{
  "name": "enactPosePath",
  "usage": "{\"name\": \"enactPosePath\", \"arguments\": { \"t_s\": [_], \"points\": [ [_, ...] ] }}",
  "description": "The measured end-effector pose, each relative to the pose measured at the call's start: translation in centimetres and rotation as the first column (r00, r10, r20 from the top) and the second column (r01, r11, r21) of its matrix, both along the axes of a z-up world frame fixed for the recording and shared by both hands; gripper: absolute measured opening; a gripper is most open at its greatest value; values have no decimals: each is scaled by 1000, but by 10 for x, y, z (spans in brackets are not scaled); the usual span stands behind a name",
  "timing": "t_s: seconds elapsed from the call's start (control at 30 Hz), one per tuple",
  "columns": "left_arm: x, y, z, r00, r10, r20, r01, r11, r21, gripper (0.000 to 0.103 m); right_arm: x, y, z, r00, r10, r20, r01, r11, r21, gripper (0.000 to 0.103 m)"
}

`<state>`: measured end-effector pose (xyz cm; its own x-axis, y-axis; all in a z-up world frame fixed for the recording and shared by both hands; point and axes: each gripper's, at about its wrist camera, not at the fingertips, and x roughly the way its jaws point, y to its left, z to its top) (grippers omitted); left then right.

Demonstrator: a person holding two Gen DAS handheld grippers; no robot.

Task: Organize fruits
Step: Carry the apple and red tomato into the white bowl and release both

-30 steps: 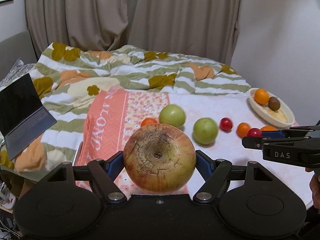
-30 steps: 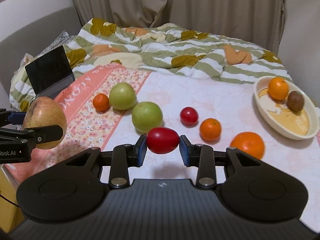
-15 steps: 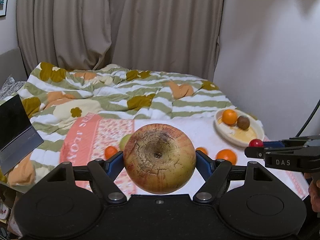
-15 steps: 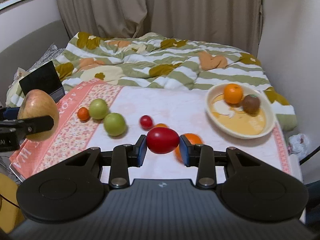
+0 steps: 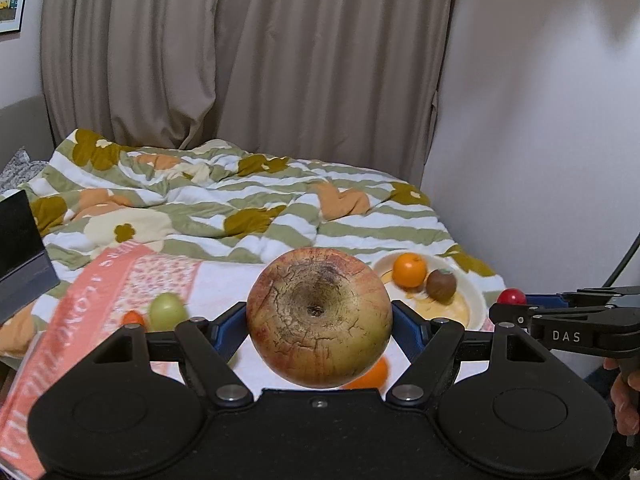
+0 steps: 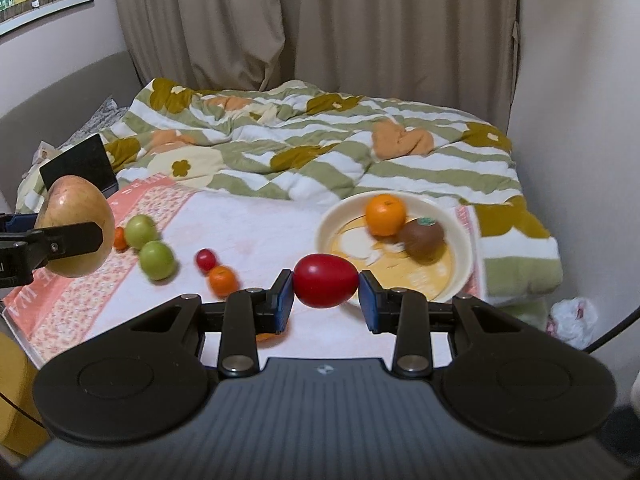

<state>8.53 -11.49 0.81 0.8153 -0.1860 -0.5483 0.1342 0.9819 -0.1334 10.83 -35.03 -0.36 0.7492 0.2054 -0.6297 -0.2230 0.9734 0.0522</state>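
My left gripper is shut on a big, cracked, reddish-yellow apple, held above the bed. That apple also shows at the left of the right wrist view. My right gripper is shut on a red tomato, just in front of a cream bowl. The bowl holds an orange and a brown kiwi. On the white cloth lie two green apples, a small red tomato and a small orange. The right gripper appears at the right of the left wrist view.
A striped flowered quilt covers the far half of the bed. A dark tablet stands at the left edge. A pink patterned cloth lies at the left. Wall and curtain close in the right and far sides.
Both grippers rose and swung right toward the bowl, each still holding its fruit. The loose fruits slid to the left in both views and the bowl came nearer.
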Motion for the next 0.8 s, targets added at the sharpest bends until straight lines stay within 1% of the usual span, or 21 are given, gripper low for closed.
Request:
{"name": "enactPosePath", "arguments": {
  "t_s": [0.2,0.47,0.67,0.8],
  "points": [
    [28,-40,-7,1000,-15,-5,15,1000,-1,78,24,-39,-3,1000,6,4,-6,1000,-16,50],
    [83,-80,-26,995,-96,-36,97,995,26,78,59,-78,-21,998,-61,-25,61,998,1,50],
    [124,-106,-50,981,-179,-75,184,981,65,78,81,-94,-36,992,-117,-52,117,993,-1,50],
    [147,-121,-68,968,-227,-107,238,967,96,78,95,-101,-46,987,-145,-73,145,989,-6,50]
  ]
}}
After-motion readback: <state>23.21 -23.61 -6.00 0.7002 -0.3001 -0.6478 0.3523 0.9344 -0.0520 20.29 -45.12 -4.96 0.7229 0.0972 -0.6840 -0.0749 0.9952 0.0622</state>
